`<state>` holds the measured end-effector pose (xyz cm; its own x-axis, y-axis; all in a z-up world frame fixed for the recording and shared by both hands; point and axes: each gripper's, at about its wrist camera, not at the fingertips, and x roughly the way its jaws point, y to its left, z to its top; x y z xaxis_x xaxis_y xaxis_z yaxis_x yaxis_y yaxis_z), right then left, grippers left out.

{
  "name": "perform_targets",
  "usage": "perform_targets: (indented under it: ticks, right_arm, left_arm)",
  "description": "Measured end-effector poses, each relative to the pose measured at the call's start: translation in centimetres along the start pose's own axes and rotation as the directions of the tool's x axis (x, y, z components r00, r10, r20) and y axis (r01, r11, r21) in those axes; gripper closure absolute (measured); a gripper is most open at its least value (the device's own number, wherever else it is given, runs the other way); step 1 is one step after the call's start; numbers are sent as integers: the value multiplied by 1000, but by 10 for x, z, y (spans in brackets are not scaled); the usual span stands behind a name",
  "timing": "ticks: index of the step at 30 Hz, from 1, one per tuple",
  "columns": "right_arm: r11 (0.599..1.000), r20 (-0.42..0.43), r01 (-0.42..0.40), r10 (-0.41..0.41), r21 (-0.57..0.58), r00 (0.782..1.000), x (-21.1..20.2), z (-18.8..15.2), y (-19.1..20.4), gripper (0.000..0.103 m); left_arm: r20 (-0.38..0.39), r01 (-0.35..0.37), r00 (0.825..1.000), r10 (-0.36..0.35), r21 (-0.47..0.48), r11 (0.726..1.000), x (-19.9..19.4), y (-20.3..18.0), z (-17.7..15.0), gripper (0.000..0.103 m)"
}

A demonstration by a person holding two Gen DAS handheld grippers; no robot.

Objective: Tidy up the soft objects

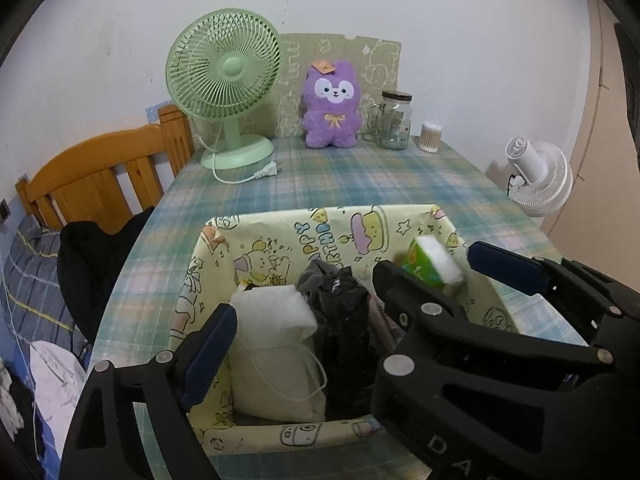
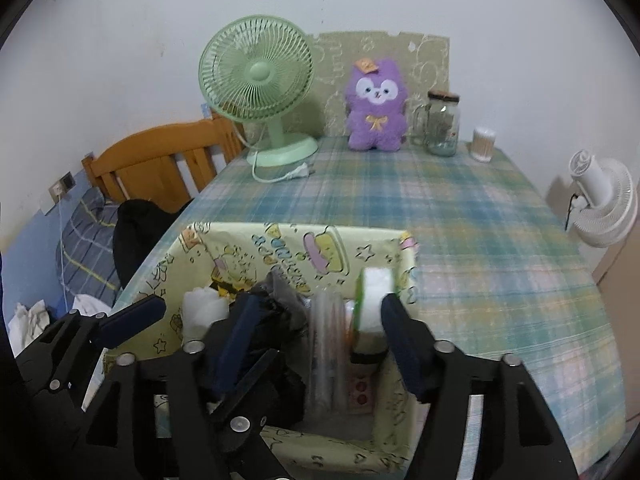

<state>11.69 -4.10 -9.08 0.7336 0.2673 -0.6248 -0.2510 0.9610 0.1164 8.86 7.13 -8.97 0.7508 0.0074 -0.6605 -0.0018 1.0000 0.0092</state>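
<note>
the green-and-white sponge (image 2: pixel 370 300) stands in the yellow box (image 2: pixel 280 240), at its right wall, between the right gripper (image 2: pixel 316 332) fingers, seemingly released. the left gripper (image 1: pixel 344 296) fingers gape over the box's white pouch (image 1: pixel 272 344).

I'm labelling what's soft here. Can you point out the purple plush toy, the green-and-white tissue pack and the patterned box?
purple plush toy (image 1: pixel 331 110): left wrist view, on its body.
green-and-white tissue pack (image 2: pixel 374 300): right wrist view, on its white face.
patterned box (image 1: pixel 280 240): left wrist view, on the far inner wall.
</note>
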Motion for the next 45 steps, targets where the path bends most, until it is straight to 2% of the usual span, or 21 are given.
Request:
perform_targets:
  ticks: [18, 22, 27, 36, 45]
  right_arm:
    - [999, 85, 32, -34, 20, 996, -52, 6, -29, 26]
    - [999, 111, 41, -44, 32, 993, -66, 8, -39, 20]
    - [997, 140, 62, -67, 38, 988, -82, 9, -50, 18]
    - [993, 216, 94, -107, 71, 971, -119, 13, -77, 10]
    - [984, 298, 145, -171, 106, 939, -160, 14, -103, 2]
  left_arm:
    - [83, -5, 997, 5, 4, 1000, -30, -29, 14, 7]
    - [107, -9, 994, 8, 8, 1000, -38, -38, 18, 5]
    - [137, -32, 990, 30, 16, 999, -50, -51, 21, 1]
    - [191, -39, 981, 37, 12, 999, -71, -71, 31, 0]
    - [251, -44, 967, 39, 15, 999, -93, -91, 41, 0]
